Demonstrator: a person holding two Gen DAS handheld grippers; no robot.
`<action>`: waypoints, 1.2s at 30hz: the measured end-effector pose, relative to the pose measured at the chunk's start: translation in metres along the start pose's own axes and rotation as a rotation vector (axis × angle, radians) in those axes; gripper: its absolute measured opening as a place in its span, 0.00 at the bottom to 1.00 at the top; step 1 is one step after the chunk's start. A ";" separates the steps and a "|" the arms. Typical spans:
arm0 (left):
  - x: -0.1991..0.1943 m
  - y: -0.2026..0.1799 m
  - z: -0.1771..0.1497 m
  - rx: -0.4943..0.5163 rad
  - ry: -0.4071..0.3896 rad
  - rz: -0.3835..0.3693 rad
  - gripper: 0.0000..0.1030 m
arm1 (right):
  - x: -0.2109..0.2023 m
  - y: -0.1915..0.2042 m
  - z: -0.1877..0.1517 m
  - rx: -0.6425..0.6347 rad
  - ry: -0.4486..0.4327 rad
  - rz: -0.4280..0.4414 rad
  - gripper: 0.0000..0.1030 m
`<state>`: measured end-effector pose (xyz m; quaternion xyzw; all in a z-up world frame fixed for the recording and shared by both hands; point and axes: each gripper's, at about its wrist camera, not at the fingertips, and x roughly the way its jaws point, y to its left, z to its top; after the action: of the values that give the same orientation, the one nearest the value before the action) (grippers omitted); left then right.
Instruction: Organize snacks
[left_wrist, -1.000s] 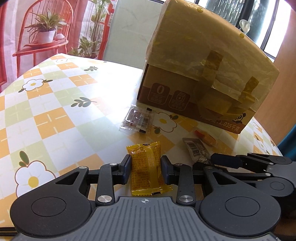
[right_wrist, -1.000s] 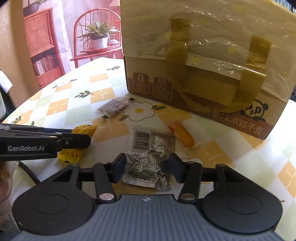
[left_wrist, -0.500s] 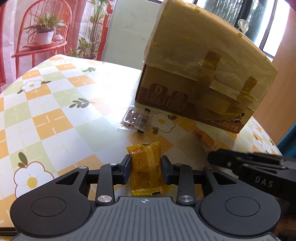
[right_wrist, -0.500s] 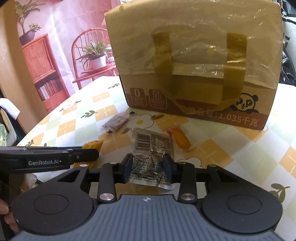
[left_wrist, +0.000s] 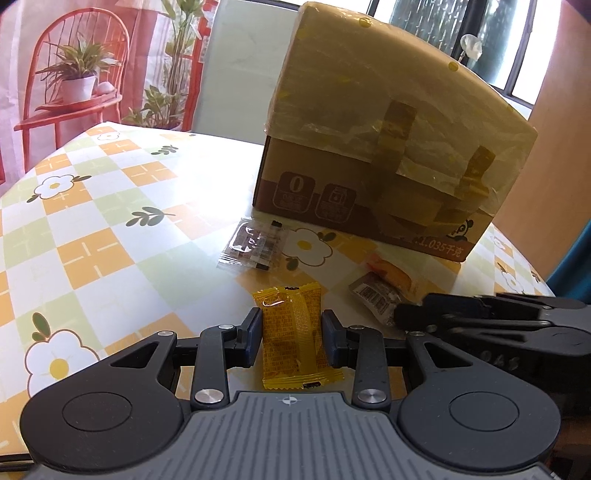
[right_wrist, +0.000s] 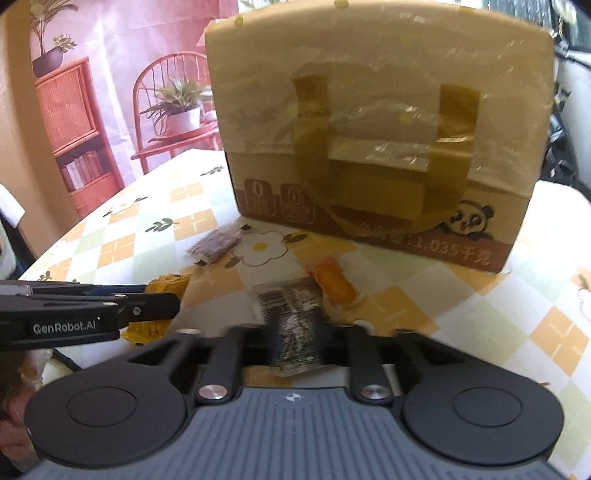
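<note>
A yellow snack packet (left_wrist: 295, 325) lies on the checked tablecloth with my left gripper (left_wrist: 291, 330) shut on its sides. The same left gripper (right_wrist: 162, 306) reaches in from the left in the right wrist view. My right gripper (right_wrist: 297, 332) has a crumpled silver packet with a barcode (right_wrist: 291, 314) between its pads, which still press on it as the jaws are opening; that view is blurred. Seen from the left wrist, this silver packet (left_wrist: 373, 295) sits at the right gripper's tip. Behind stands a taped cardboard box (right_wrist: 369, 147).
An orange wrapped snack (right_wrist: 332, 286) lies just beyond the silver packet. A clear packet with brown pieces (left_wrist: 255, 243) rests near the box's left corner. The box (left_wrist: 388, 147) fills the far side of the table (left_wrist: 92, 229). A red chair with a potted plant stands behind.
The right jaws have narrowed from a loose straddle onto the silver packet and squeezed it. The right wrist view has shifted slightly. The left gripper and yellow packet have not moved.
</note>
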<state>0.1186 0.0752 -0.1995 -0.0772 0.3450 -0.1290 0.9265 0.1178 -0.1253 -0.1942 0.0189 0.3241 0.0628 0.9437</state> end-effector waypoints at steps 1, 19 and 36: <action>0.000 0.000 0.000 0.000 0.000 0.002 0.35 | 0.003 0.002 0.000 -0.015 0.002 0.008 0.41; 0.001 0.013 0.001 -0.046 0.001 0.017 0.35 | 0.031 0.020 0.005 -0.086 0.034 -0.073 0.18; -0.040 -0.009 0.044 0.057 -0.145 -0.038 0.35 | -0.036 0.000 0.039 0.022 -0.130 0.019 0.13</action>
<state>0.1168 0.0807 -0.1395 -0.0662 0.2716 -0.1502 0.9483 0.1137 -0.1296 -0.1420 0.0366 0.2628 0.0669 0.9618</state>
